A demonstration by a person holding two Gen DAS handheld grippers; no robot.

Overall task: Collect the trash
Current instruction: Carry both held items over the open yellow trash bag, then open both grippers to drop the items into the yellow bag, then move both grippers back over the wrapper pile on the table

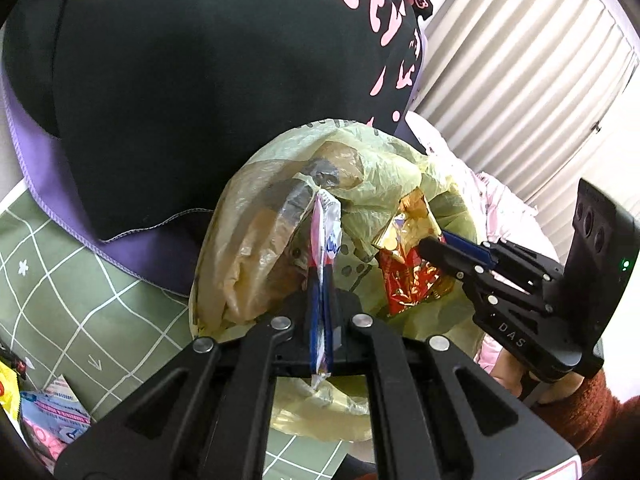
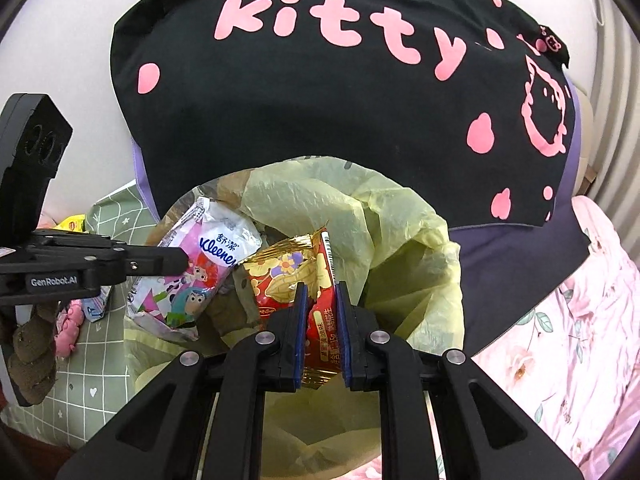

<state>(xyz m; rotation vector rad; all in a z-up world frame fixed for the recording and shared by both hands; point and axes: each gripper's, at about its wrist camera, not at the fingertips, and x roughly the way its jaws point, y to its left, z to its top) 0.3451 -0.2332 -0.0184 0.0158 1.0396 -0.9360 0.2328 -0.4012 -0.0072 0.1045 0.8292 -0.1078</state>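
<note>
A yellow-green plastic trash bag (image 1: 248, 240) stands open below both grippers. My left gripper (image 1: 321, 300) is shut on a pink and white Kleenex tissue pack (image 1: 326, 220), held edge-on over the bag's mouth. In the right wrist view that pack (image 2: 208, 264) hangs from the left gripper (image 2: 182, 262) at the bag's left rim. My right gripper (image 2: 321, 292) is shut on a red and gold snack wrapper (image 2: 280, 276), its blue pads against both sides, above the inside of the bag (image 2: 400, 240). From the left wrist view the right gripper (image 1: 434, 246) holds the wrapper (image 1: 404, 276) over the bag's right side.
A black fabric with pink "kitty" lettering (image 2: 320, 100) rises right behind the bag. A green grid-pattern cloth (image 1: 80, 280) lies to the left, with loose packets (image 1: 48, 412) on it. Pink floral fabric (image 2: 560, 340) lies to the right. A sleeved hand (image 1: 580, 400) holds the right gripper.
</note>
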